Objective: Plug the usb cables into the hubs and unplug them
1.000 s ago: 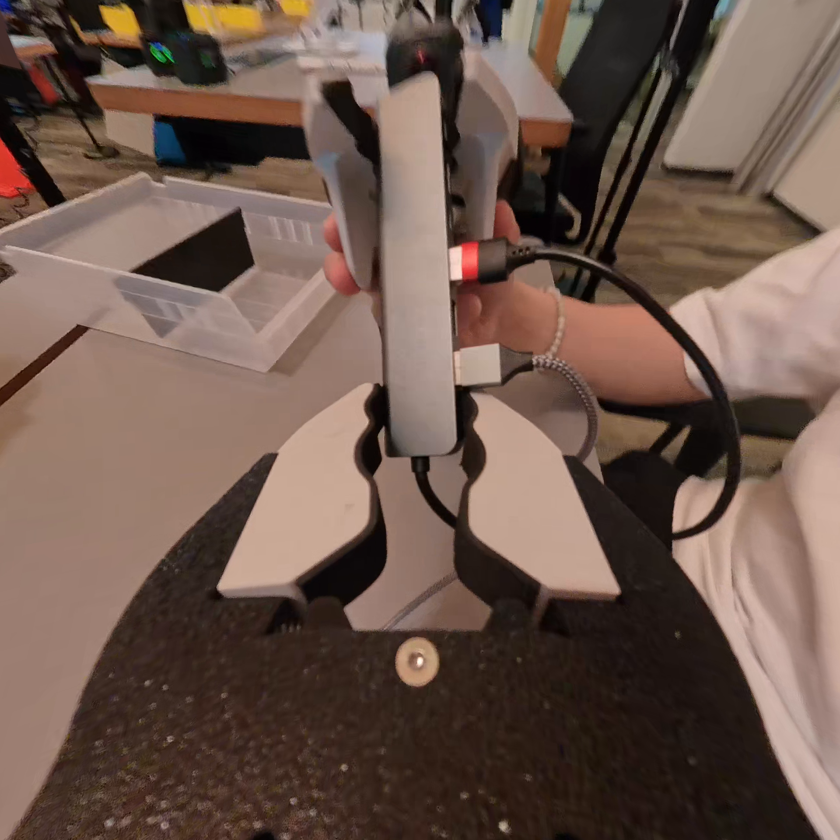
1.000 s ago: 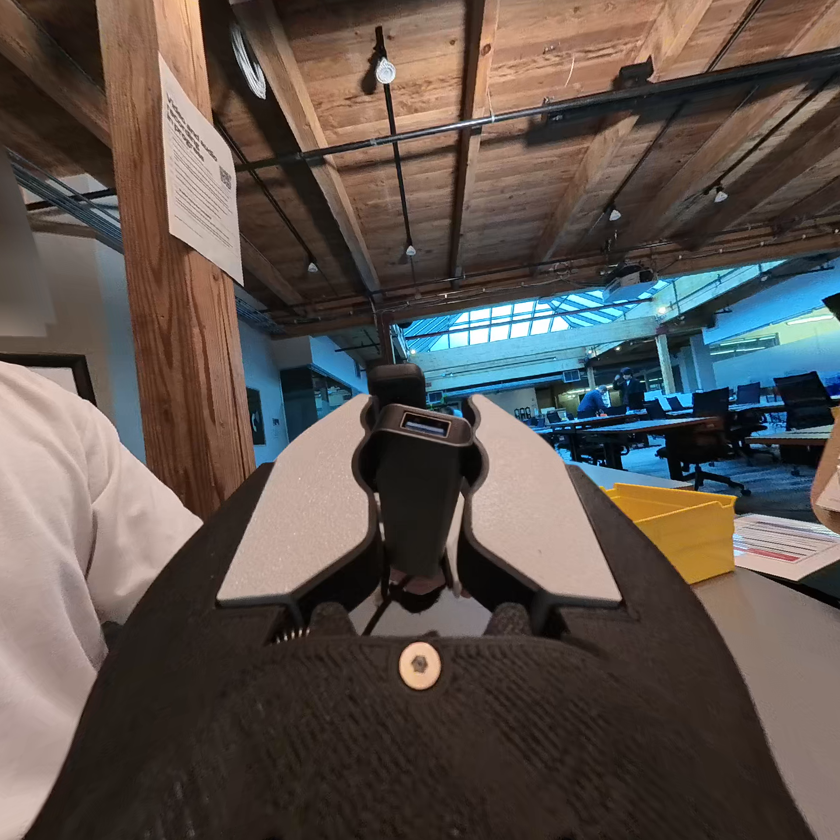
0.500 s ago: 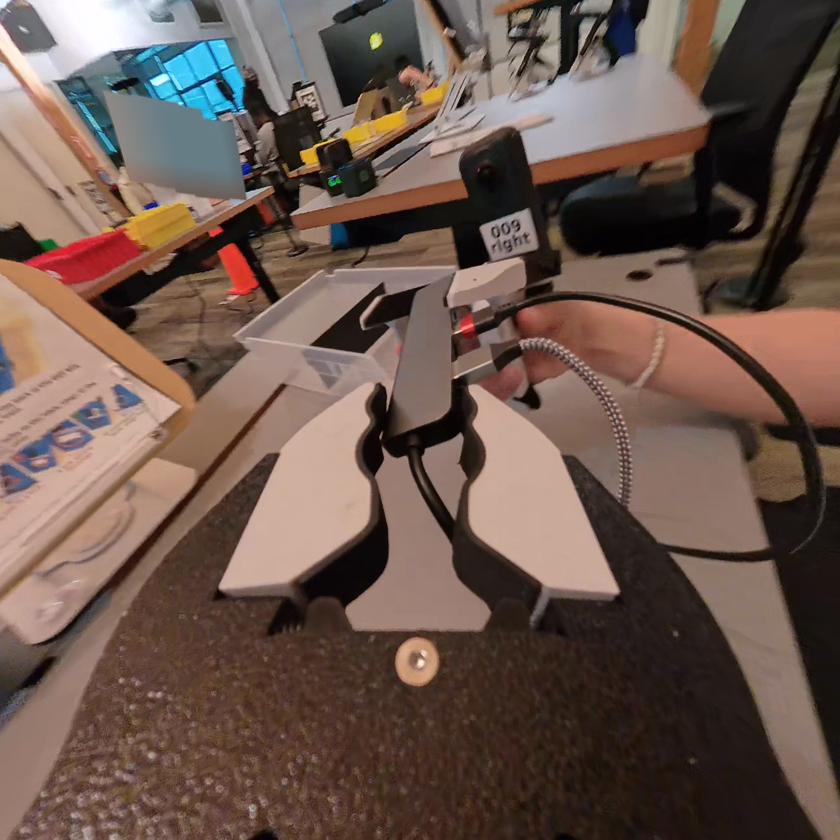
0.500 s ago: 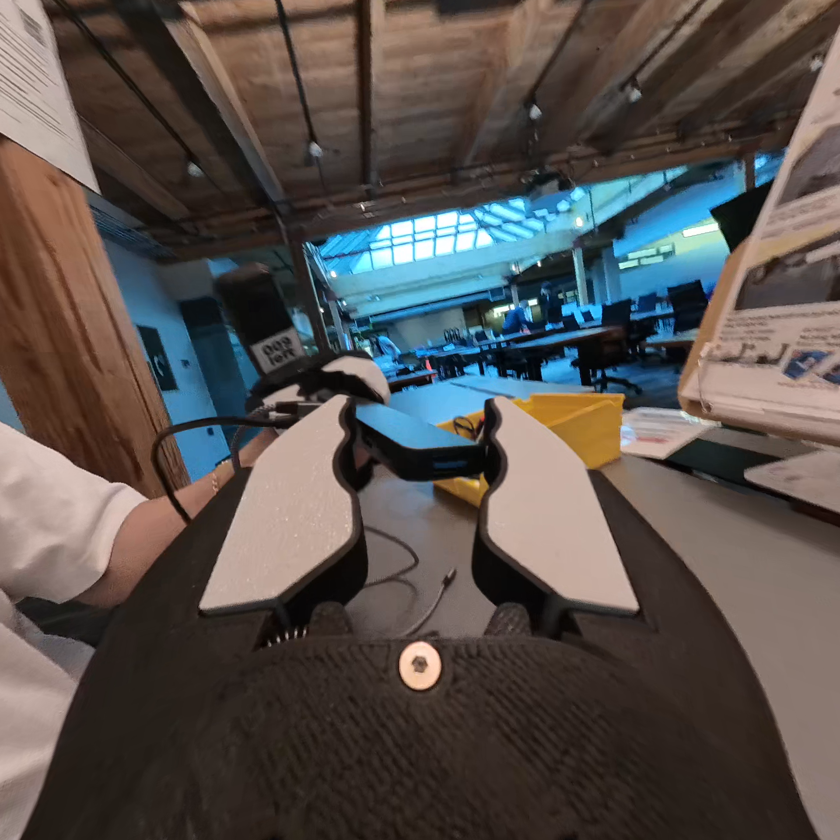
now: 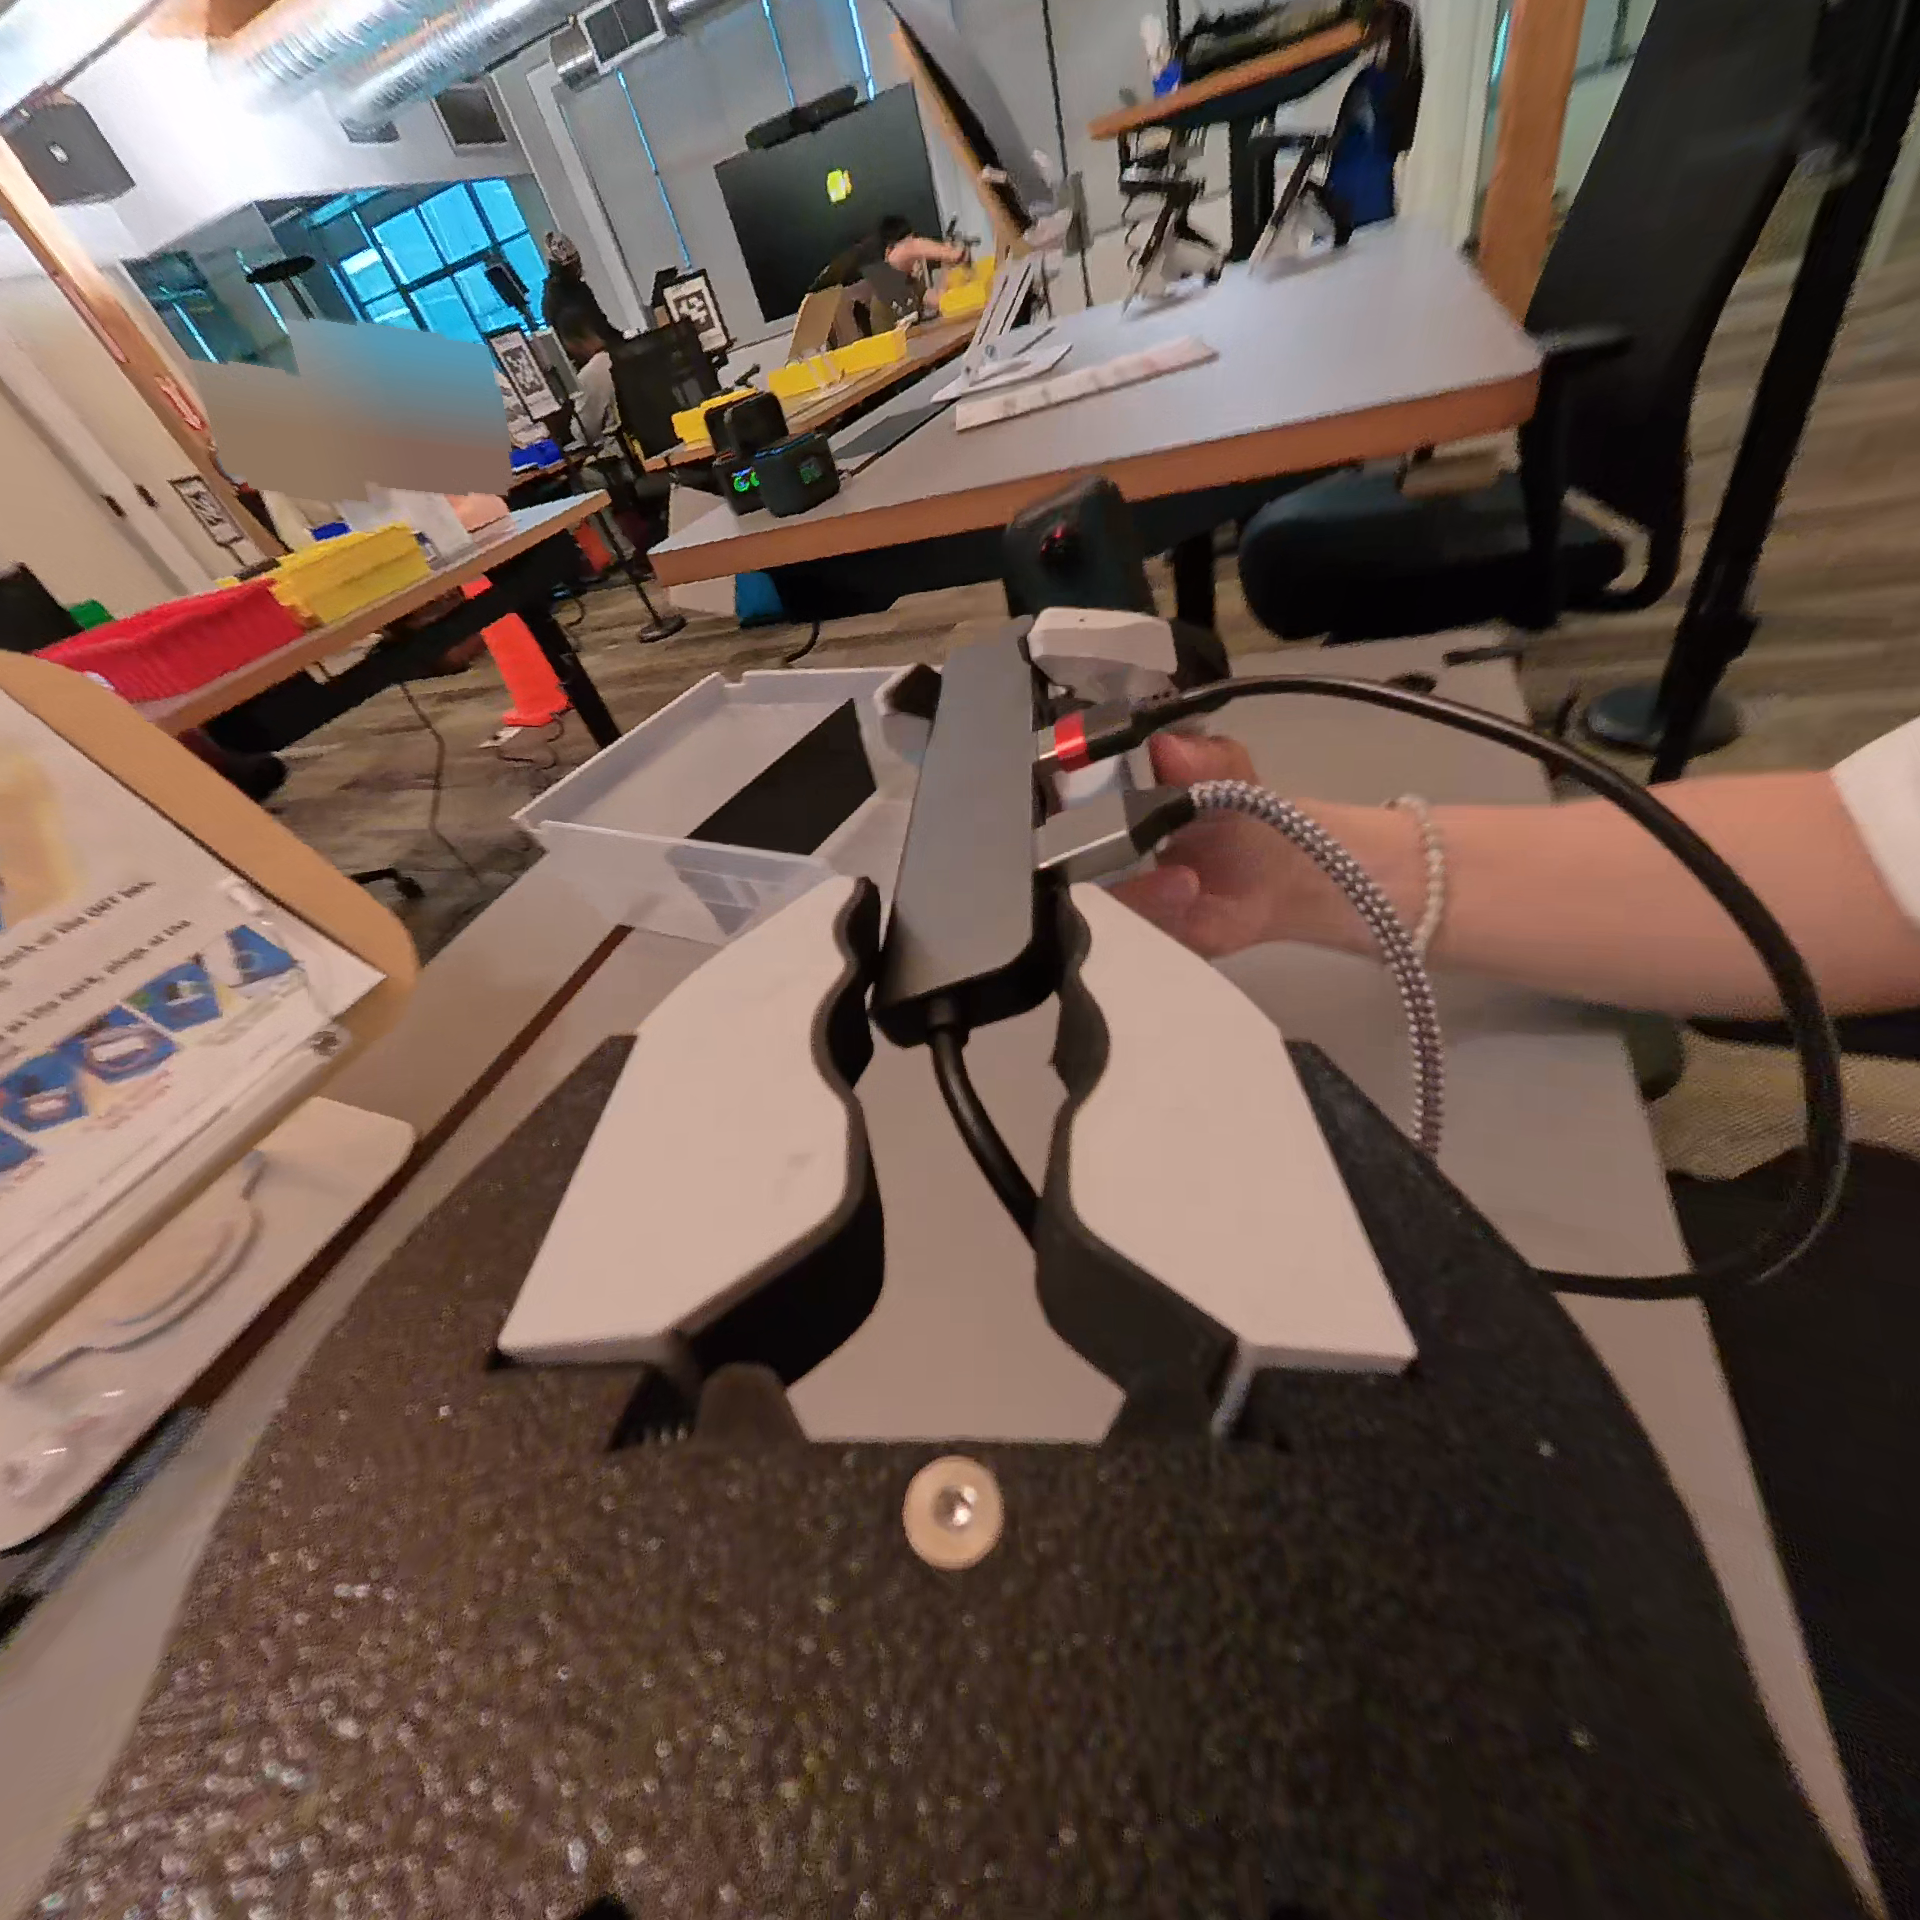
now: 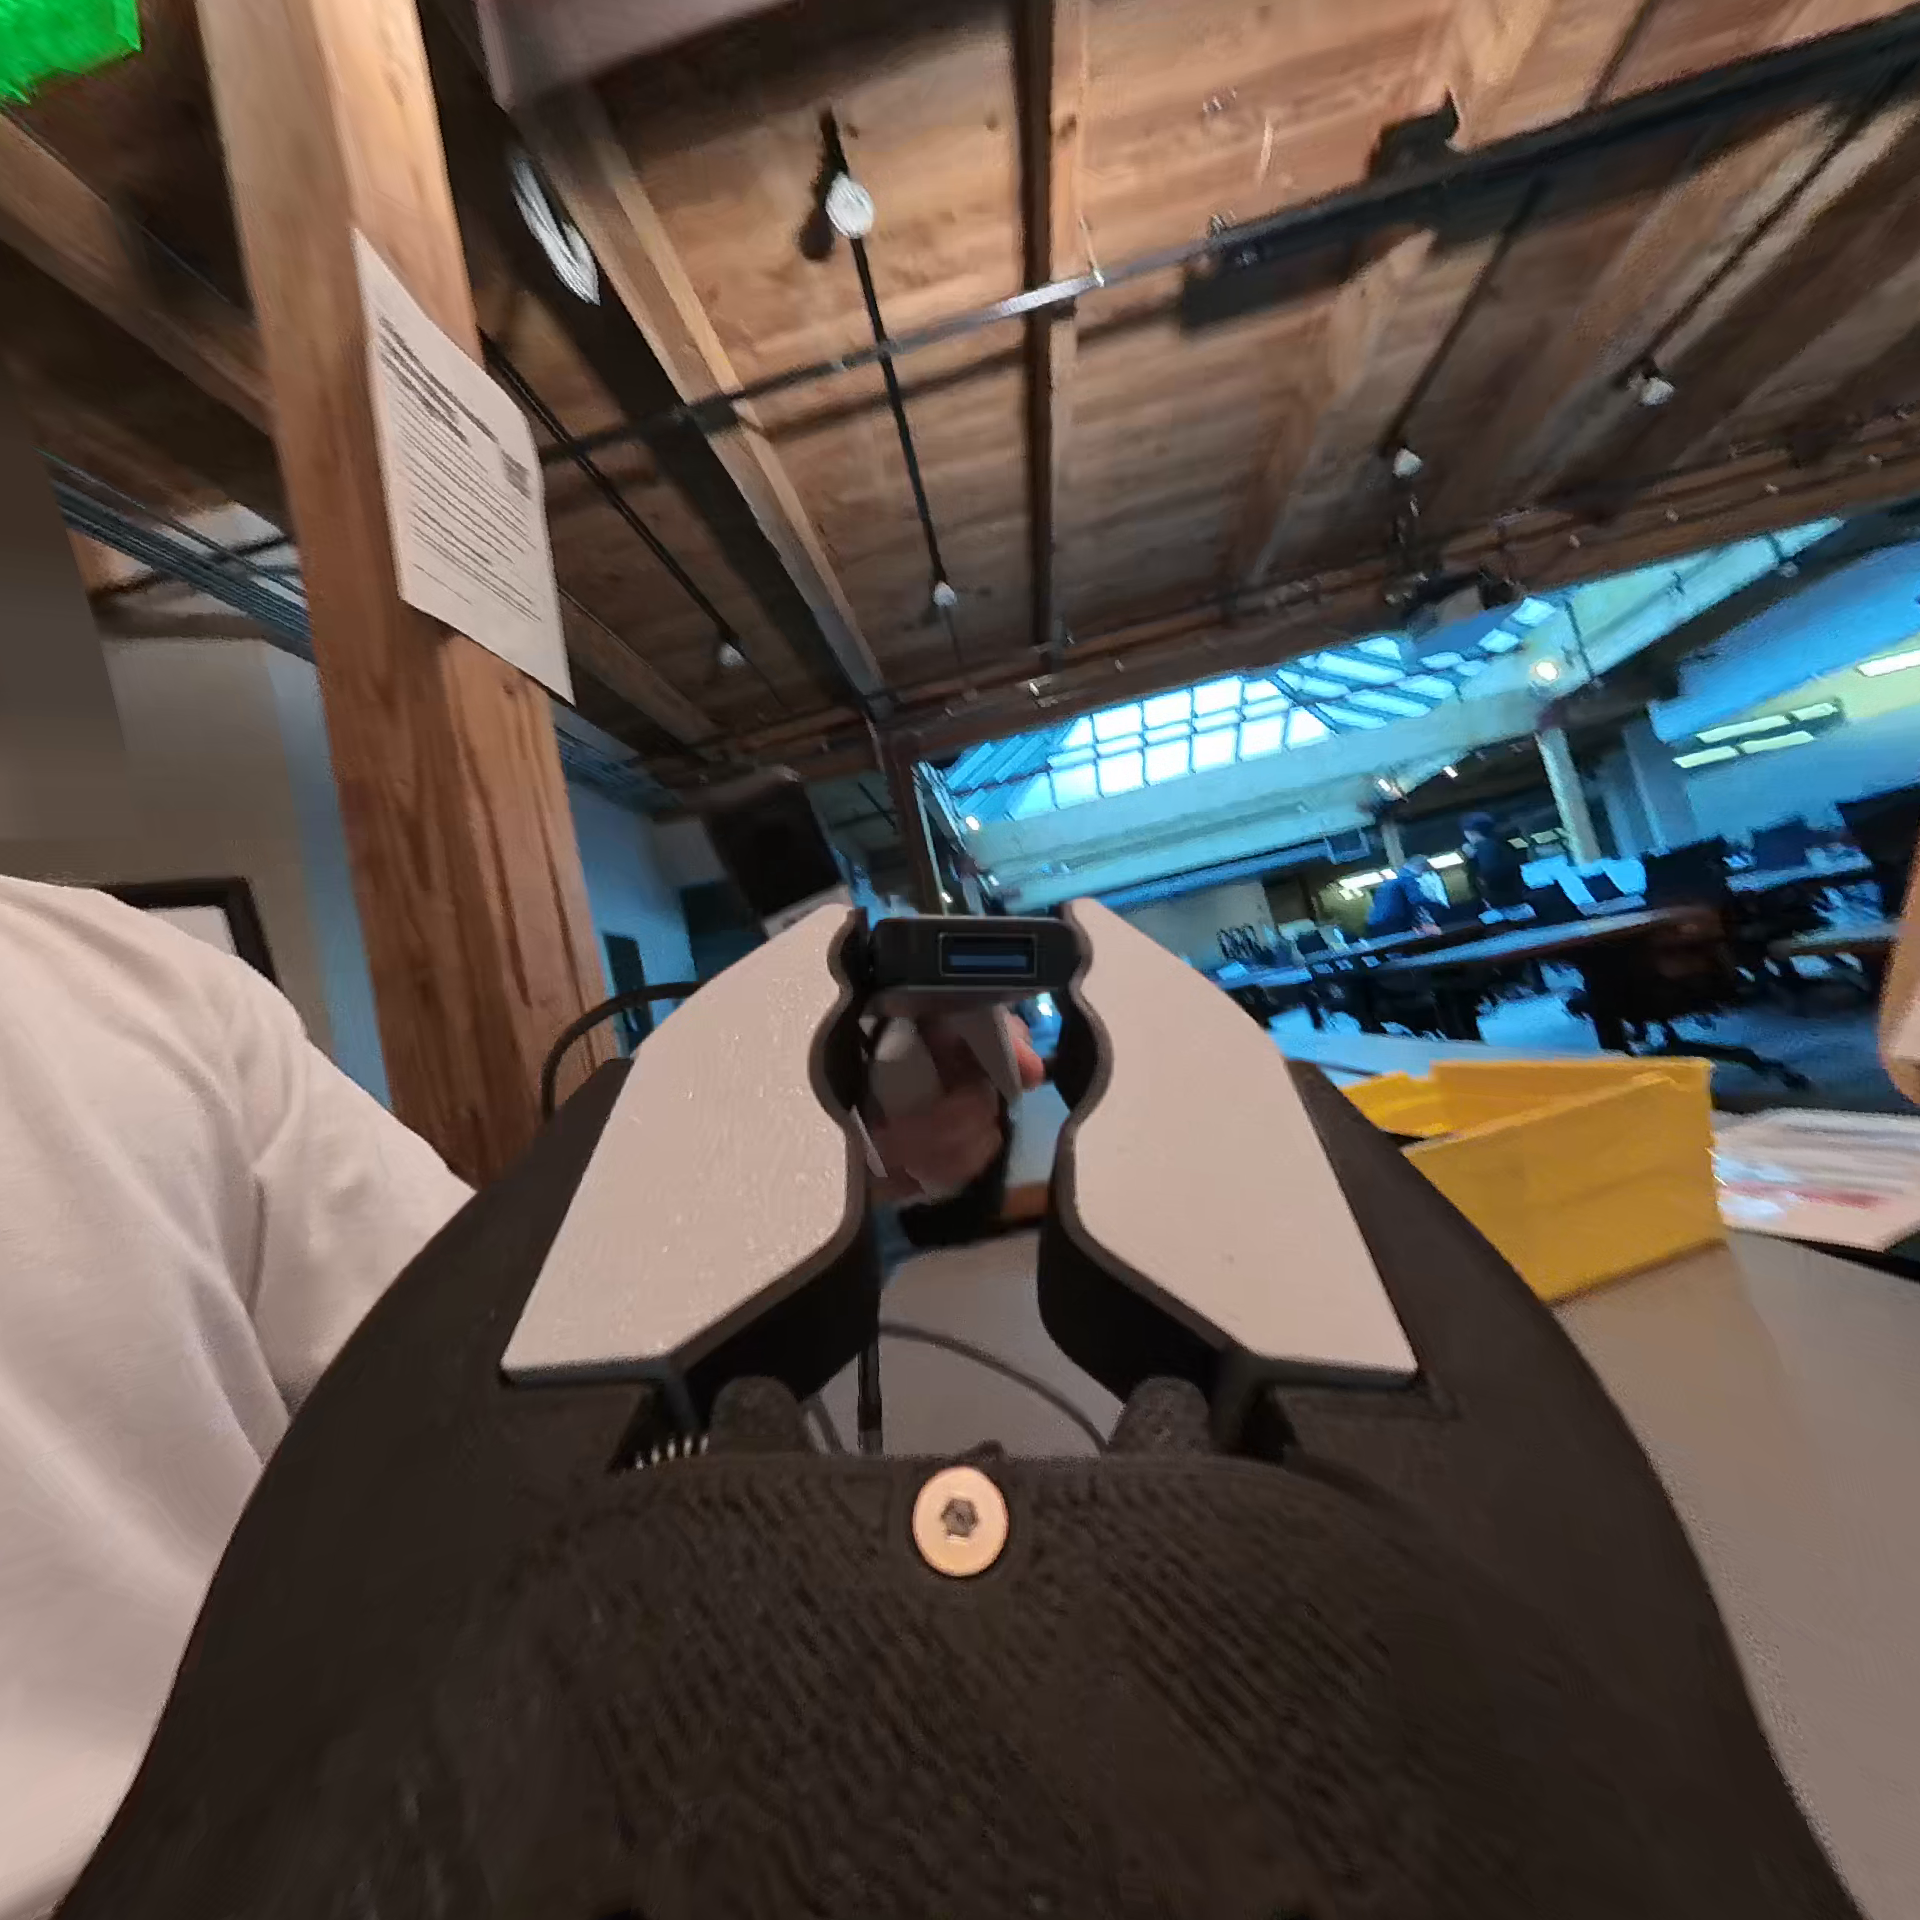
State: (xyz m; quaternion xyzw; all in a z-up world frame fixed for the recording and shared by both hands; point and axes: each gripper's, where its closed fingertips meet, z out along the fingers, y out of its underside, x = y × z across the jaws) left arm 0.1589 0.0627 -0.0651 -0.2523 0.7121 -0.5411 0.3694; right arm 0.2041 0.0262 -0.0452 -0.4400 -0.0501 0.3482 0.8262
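Note:
A slim black USB hub [image 5: 971, 821] is held in the air above the grey table [image 5: 499, 1039]. My left gripper [image 5: 961, 935] is shut on its near end, where the hub's own black lead comes out. Two cables sit in its right side: a black one with a red-banded plug [image 5: 1086, 736] and a braided grey one with a silver plug [image 5: 1101, 844]. My right gripper [image 5: 1023, 665] is at the hub's far end. In the right wrist view that gripper [image 6: 956, 940] is shut on the hub's end [image 6: 966, 956], whose blue port faces the camera.
A clear plastic tray [image 5: 665, 800] stands on the table beyond the hub. A board with printed sheets [image 5: 156, 935] stands at the left. A person's forearm [image 5: 1558, 914] reaches in from the right. A yellow bin [image 6: 1538, 1174] and a wooden post [image 6: 416, 779] show in the right wrist view. About 7 cm separates my left fingertips from my right.
The hub went from upright to leaning away from the left camera. The right wrist view dipped toward the table, then rose again, and the right jaws closed square on the hub's end.

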